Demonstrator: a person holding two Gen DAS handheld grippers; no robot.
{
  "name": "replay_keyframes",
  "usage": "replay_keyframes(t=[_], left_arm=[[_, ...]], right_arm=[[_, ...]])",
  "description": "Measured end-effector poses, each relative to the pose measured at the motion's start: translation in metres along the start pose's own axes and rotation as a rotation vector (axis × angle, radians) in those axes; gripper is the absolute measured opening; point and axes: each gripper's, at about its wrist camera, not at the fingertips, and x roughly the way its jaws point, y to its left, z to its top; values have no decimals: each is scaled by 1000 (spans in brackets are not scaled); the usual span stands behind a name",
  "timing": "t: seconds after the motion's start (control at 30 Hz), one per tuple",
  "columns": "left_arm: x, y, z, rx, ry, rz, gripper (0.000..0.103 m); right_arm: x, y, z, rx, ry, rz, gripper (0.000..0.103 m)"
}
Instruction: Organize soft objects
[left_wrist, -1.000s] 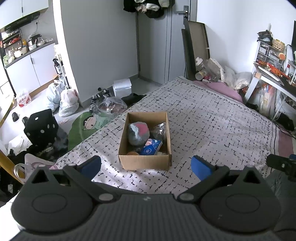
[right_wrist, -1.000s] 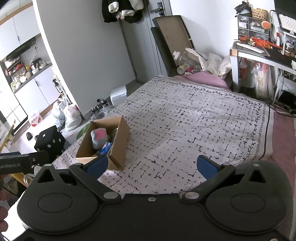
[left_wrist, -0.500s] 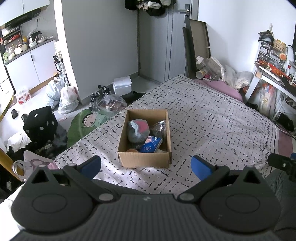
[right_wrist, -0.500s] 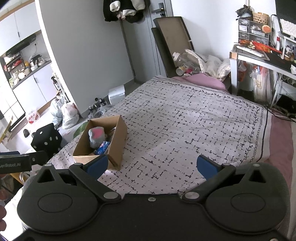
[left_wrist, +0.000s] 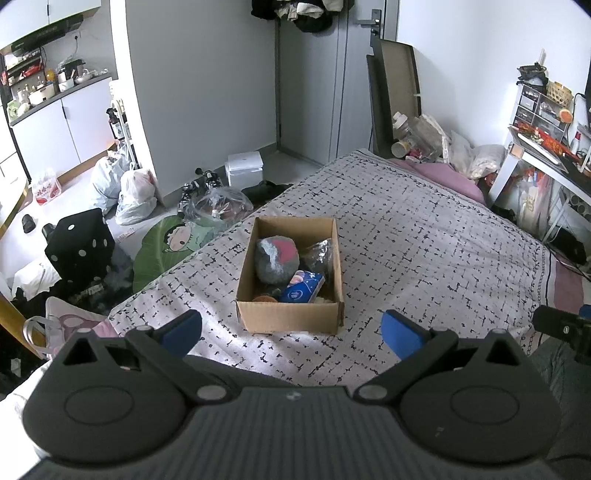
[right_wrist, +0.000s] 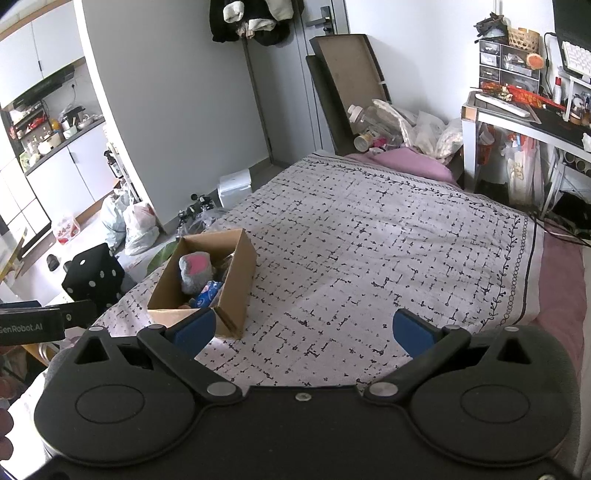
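Both grippers had their blue fingers spread wide with nothing between them. The left gripper (left_wrist: 291, 330) hung just short of the cardboard box (left_wrist: 290, 317), and the right gripper (right_wrist: 302, 331) was off to the box's side over bare bedspread (right_wrist: 369, 240). The box sat near the bed's edge, holding a grey-and-pink plush (left_wrist: 276, 259), a blue packet (left_wrist: 301, 290) and a dark crinkly bag (left_wrist: 319, 254).
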Motion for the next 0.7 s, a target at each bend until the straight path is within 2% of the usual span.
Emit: replay_keyframes(t=[0.7], left_arm=[[0,0,-1,-10,1,-7,103]], right_arm=[[1,3,-1,-5,-5,-8,103]])
